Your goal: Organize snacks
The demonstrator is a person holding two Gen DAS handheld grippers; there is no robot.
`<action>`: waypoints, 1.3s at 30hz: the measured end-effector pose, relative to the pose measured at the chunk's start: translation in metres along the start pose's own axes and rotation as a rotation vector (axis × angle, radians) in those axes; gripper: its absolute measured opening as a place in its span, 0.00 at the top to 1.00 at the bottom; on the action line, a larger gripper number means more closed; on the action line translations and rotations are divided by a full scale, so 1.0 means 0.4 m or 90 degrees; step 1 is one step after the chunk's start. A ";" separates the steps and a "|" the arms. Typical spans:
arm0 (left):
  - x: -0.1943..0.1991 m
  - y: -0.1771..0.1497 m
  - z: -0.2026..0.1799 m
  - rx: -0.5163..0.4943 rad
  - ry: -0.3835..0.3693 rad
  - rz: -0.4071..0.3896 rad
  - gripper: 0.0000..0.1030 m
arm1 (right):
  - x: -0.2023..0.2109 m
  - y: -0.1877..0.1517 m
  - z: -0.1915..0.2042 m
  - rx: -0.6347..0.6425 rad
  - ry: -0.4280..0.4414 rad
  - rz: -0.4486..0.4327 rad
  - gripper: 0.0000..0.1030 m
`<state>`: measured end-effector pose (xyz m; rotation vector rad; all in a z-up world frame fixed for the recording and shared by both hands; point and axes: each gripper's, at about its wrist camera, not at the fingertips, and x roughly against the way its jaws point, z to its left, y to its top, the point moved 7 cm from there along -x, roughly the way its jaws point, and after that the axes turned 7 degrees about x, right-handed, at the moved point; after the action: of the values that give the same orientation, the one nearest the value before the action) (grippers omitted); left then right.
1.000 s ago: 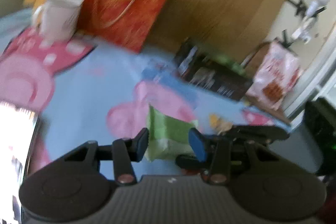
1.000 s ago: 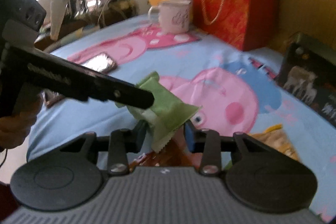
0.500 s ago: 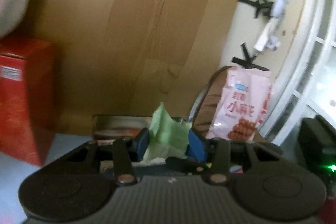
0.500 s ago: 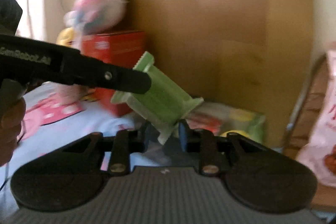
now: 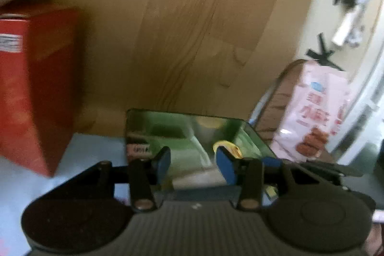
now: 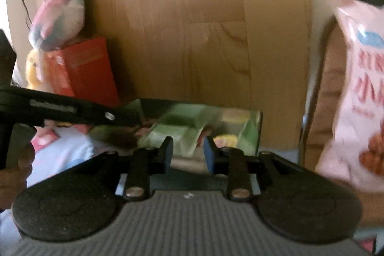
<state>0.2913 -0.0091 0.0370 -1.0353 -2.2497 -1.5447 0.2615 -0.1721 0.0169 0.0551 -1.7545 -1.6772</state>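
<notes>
A shiny dark box with snack packets inside stands against the wooden board; it also shows in the right wrist view. Green packets and a yellow one lie in it. My left gripper is open and empty just in front of the box. My right gripper is open and empty over the box's near edge. The left gripper's arm reaches across to the box from the left in the right wrist view. Green packets show in the box there too.
A red gift box stands at the left, with plush toys on it. A pink snack bag leans on a chair at the right, large in the right wrist view. The wooden board rises behind. The blue cartoon cloth covers the table.
Both grippers carried the green packet from the table up to the box. Both have opened and the packet is no longer between the fingers.
</notes>
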 end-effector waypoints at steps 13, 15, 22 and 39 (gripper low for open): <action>0.210 -0.322 0.070 0.046 0.010 0.097 0.54 | 0.250 -0.230 0.147 -0.060 0.072 0.065 0.65; 0.257 -0.352 0.077 0.053 0.005 0.084 0.51 | 0.263 -0.251 0.183 -0.054 0.084 0.064 0.65; 0.410 -0.431 0.101 0.066 0.006 0.059 0.50 | 0.288 -0.288 0.356 0.019 0.199 0.077 0.64; 0.545 -0.520 0.207 0.203 0.001 0.039 0.50 | 0.198 -0.350 0.652 0.024 0.424 0.178 0.78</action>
<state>0.0126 0.1151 -0.0313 -0.9957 -2.3383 -1.1122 0.0121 -0.0081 -0.0512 0.3295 -1.2210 -1.2300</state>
